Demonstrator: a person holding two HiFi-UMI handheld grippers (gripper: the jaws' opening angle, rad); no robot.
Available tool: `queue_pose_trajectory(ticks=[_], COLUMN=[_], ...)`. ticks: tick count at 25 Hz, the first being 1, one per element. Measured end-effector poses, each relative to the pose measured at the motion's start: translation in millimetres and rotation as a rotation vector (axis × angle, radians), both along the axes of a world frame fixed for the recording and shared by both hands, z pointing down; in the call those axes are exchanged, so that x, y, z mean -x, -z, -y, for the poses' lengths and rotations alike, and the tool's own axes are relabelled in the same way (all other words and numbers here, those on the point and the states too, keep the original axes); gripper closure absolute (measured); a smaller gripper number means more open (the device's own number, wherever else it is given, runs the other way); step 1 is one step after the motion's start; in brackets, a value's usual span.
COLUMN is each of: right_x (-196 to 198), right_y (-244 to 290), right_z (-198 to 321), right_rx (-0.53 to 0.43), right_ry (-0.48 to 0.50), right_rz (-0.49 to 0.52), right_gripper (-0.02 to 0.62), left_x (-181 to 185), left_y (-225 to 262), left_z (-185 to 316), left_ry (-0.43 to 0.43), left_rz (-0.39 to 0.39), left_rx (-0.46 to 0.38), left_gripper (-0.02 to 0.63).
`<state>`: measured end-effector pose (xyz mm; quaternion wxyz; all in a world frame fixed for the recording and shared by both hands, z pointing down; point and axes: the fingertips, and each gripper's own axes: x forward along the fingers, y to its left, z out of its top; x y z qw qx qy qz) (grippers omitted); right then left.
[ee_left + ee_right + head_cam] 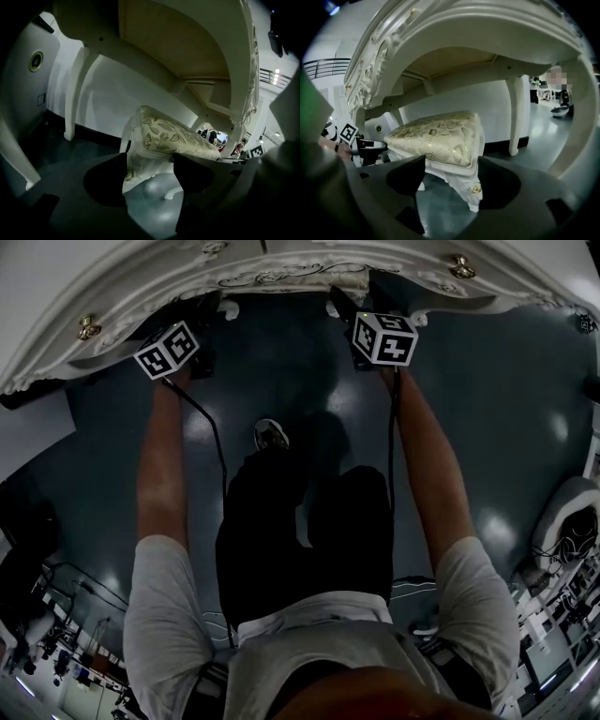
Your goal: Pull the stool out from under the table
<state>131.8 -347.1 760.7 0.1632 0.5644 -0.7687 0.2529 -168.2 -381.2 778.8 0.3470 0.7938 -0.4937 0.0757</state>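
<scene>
**Both grippers at the table's front edge, fingers spread, stool ahead under the arch**

Head view: the left gripper (167,350) and the right gripper (384,337) are held at the carved front edge of the table (281,277). Their fingertips pass below that edge and are hidden from this camera. Behind the grippers, toward the person, the dark floor (281,371) lies open as far as the person's shoe (270,435).

Left gripper view: the fingers (110,176) stand wide apart and pinch nothing. The stool (168,136) stands beyond the fingertips. Its near corner appears in the gap between them, and its cushion runs on past the right-hand finger. Bare floor lies under the gap, with a scrolled stool foot (169,194) just inside the right-hand finger. A table leg (72,93) stands far out beyond the left-hand finger, against the white wall (117,98). The table's underside arches overhead.

Right gripper view: these fingers (497,180) are likewise spread, with nothing pressed between them. The cushion's corner and one carved stool leg (473,194) fill the gap. The leg is nearest the right-hand finger, and whether they touch cannot be told. Open floor stretches beyond that finger to another table leg (515,117).
</scene>
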Motion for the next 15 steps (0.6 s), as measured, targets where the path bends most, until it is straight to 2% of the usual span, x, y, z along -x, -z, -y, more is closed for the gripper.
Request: queue_pose_trajectory(ticks=[2,4,7,11,15], right_x=[0.7,1.3,0.6,-1.6,-6.5], right_y=[-2.7,-3.6,-2.6,-4.4,-3.0], right_z=[1.9,4.4,6.5,0.6,-6.1], right_rx=[0.011,0.013,-0.007,0.006,-0.002], right_ry=[0.013,0.02,0.019,0.025,0.011], right_rz=[0.03,0.047,0.059,0.044,0.03], right_gripper=[0.255,0.247,0.247,0.249,0.25], left_x=[-3.3,-6.1,-9.9,-7.7,-11.5], left_y=[1.1,4.2,8.9,8.0,7.7], left_z=[0.1,0.9,4.2,-2.7,-17.1], left_ry=[-0.028,-0.045,-0.074,-0.15,-0.167], left_rz=[-0.04,-0.044,0.021,0.171,0.219], left_rx=[0.009,0.0,-0.038,-0.064,-0.062], left_gripper=[0.304,0.304,0.336,0.338,0.357])
